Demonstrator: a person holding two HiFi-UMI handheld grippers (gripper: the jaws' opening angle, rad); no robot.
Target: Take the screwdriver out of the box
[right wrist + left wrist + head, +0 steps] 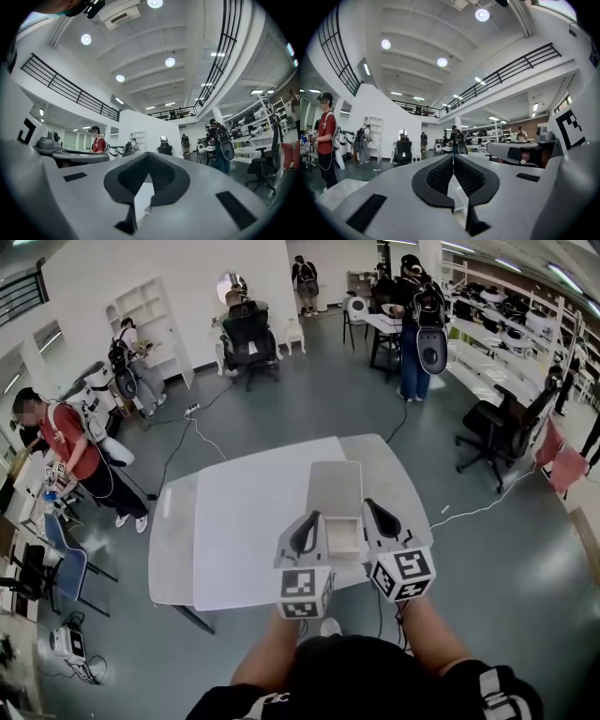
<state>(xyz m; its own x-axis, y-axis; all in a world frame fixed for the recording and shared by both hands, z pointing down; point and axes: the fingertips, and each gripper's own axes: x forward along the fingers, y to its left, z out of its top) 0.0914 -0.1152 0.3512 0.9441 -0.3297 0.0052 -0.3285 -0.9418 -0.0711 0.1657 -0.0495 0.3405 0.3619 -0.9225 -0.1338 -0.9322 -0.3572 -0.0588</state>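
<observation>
Because left gripper point(453, 157) and right gripper point(149, 154) are held closed and empty, left and right of the box point(343, 518) | risk: box may be shoved off near table point(173, 554) edge | cause: jaws unopened at entry.

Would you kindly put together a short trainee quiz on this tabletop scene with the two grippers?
1. True or false: the pale rectangular box rests on the white sheet over the grey table.
2. The box lies: A) left of both grippers; B) between the left gripper and right gripper; C) right of both.
3. Fill in: both grippers' jaws are ____.
Key: 1 true; 2 B; 3 shut.
</observation>
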